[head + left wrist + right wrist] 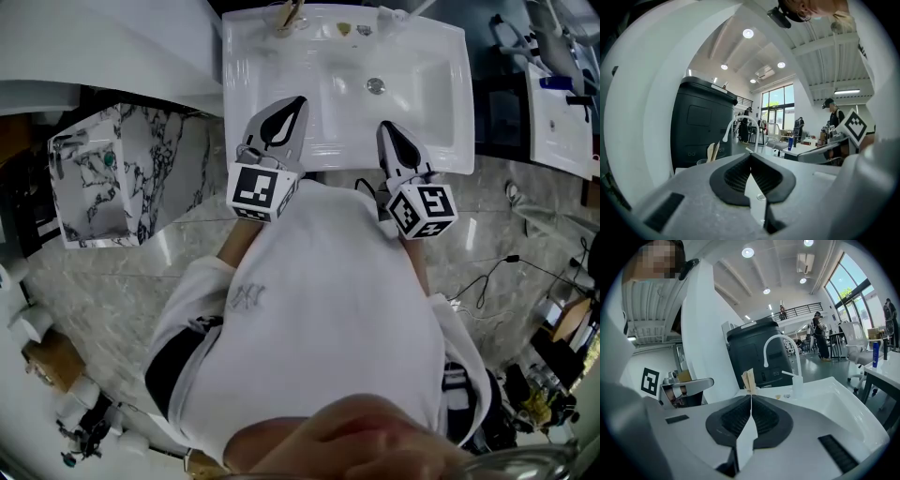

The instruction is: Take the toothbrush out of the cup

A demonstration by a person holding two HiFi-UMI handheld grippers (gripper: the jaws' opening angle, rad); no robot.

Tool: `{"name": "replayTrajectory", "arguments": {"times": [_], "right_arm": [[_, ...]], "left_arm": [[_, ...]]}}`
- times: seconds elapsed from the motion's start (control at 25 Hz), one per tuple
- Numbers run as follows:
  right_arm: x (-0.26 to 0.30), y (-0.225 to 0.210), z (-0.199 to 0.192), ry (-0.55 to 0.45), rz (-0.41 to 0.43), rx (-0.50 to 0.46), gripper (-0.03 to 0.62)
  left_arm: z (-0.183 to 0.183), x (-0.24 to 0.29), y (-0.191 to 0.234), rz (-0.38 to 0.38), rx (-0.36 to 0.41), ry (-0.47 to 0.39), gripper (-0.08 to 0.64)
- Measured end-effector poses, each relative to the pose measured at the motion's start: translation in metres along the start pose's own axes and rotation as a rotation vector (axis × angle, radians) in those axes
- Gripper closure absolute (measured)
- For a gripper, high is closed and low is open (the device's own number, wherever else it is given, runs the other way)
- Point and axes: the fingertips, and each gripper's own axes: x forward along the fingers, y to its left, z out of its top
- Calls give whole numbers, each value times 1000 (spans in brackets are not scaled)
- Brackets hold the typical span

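A clear cup (289, 16) holding wooden-handled toothbrushes stands on the back left corner of the white sink (246, 112). In the left gripper view the cup with the toothbrushes (712, 153) shows just left of the jaws; in the right gripper view the toothbrushes (749, 379) stick up straight beyond the jaw tips. My left gripper (297, 103) and right gripper (384, 127) hang side by side over the sink's front edge, pointing at the back. Both stand well short of the cup. Left gripper (750, 155) and right gripper (751, 397) are shut with nothing between the pads.
A white curved faucet (781, 340) rises at the back of the sink, with a small white bottle (797, 381) by it. The drain (375, 85) lies mid-basin. A black bin (700, 125) stands behind the sink. A marbled cabinet (122, 169) stands to the left.
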Motion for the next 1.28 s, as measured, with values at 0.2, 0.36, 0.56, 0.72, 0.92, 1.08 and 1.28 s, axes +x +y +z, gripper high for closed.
{"name": "replayTrajectory", "arguments": {"times": [0.2,0.36,0.56,0.72,0.92,1.08,1.28], "right_arm": [[19,-9,-5,25,-45,17,577],[32,-18,-9,36,-75,35,577],[47,-15,-9,47,-71,37,577],[55,-16,-7,50,-50,36,577],[60,-29,-1,56,-36,40,577],[66,-43,5,67,-19,39,577],[80,-45,15,62,27,33,577]], "left_arm": [[-10,18,19,-15,-12,24,545],[-20,29,35,-12,-24,46,545],[-18,33,55,24,-25,34,545],[-16,35,64,67,-26,23,545],[-14,42,65,111,-26,31,545],[-9,47,66,155,-38,9,543],[0,49,82,227,-2,-8,543]]}}
